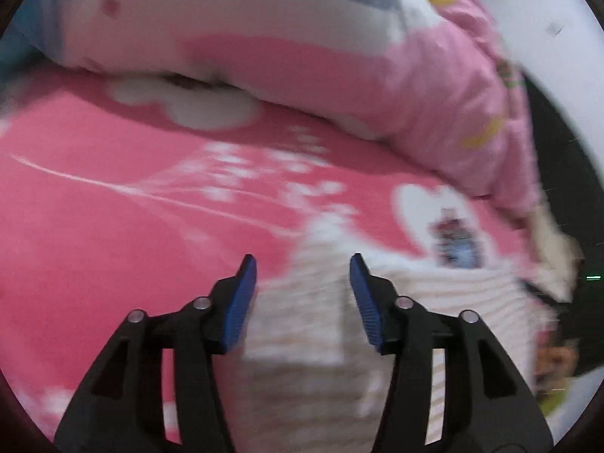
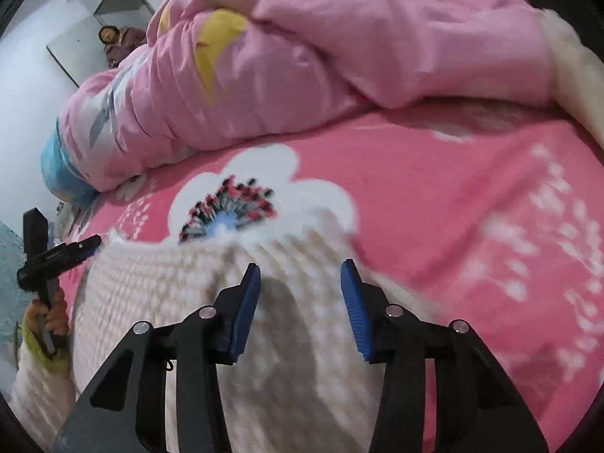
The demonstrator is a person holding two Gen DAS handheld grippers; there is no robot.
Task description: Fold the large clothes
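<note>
A cream knitted sweater (image 1: 313, 324) lies on a pink bedspread, blurred in both views. My left gripper (image 1: 303, 260) hovers over one edge of it, jaws open, nothing pressed between the blue pads. In the right wrist view the sweater (image 2: 181, 287) fills the lower middle. My right gripper (image 2: 301, 266) stands open just above the knit, near its far edge, casting a shadow on it. The left gripper (image 2: 88, 245) also shows at the sweater's left edge, held by a hand (image 2: 51, 313) in a cream sleeve.
The bedspread (image 2: 472, 196) is pink with white flowers. A bunched pink quilt (image 2: 302, 56) (image 1: 434, 105) lies along the far side, with a blue pillow (image 2: 56, 170) at its left end. A person (image 2: 113, 39) sits in the background by a white wall.
</note>
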